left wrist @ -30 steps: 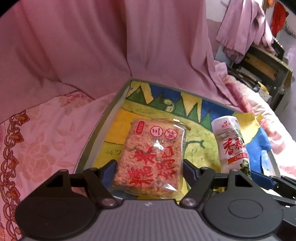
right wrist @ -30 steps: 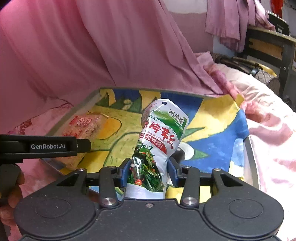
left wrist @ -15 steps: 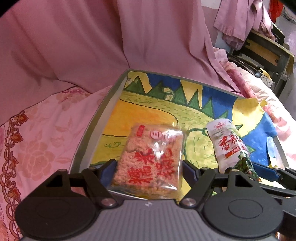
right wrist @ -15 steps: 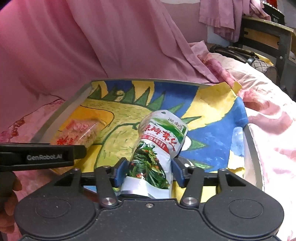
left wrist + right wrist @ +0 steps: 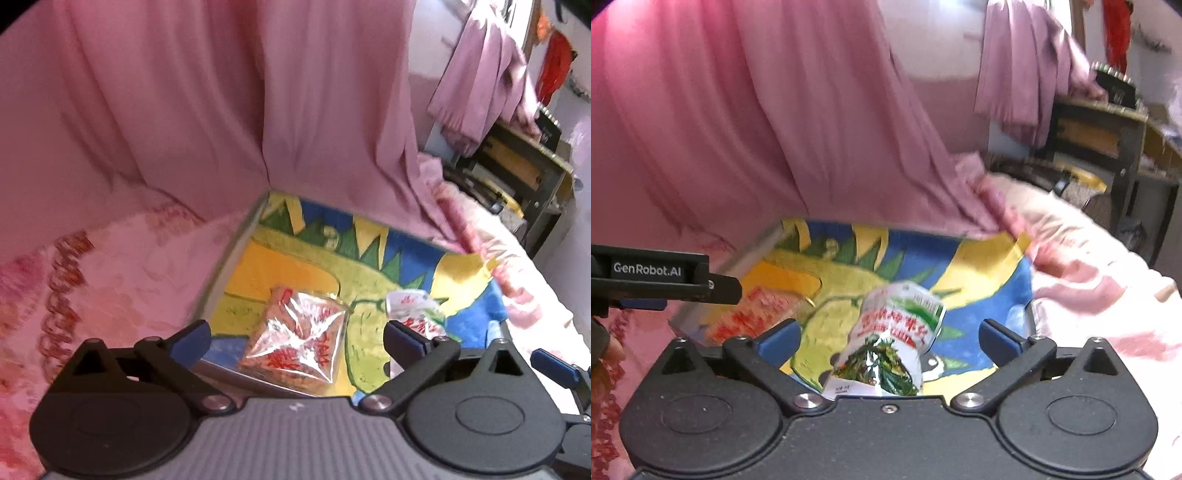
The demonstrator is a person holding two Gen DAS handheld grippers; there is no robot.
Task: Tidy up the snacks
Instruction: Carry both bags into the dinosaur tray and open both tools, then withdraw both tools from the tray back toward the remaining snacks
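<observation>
A clear packet of orange-brown rice crackers with red lettering (image 5: 299,343) lies on the colourful painted tray (image 5: 288,258). My left gripper (image 5: 297,338) is open, its jaws wide apart on either side of the packet without touching it. A white and green seaweed pouch (image 5: 890,343) lies on the tray to the right; it also shows in the left wrist view (image 5: 413,310). My right gripper (image 5: 890,336) is open around the pouch, jaws clear of it. The cracker packet shows at the left in the right wrist view (image 5: 753,314).
The tray (image 5: 990,266) rests on a bed with pink floral bedding (image 5: 110,280). Pink fabric (image 5: 221,110) hangs behind the tray. A dark wooden shelf (image 5: 517,173) stands at the far right. My left gripper's side (image 5: 657,273) crosses the left of the right wrist view.
Both grippers opened and let go of their snacks, which now lie on the tray. Both grippers have pulled back and tilted up; the frames are blurred by motion.
</observation>
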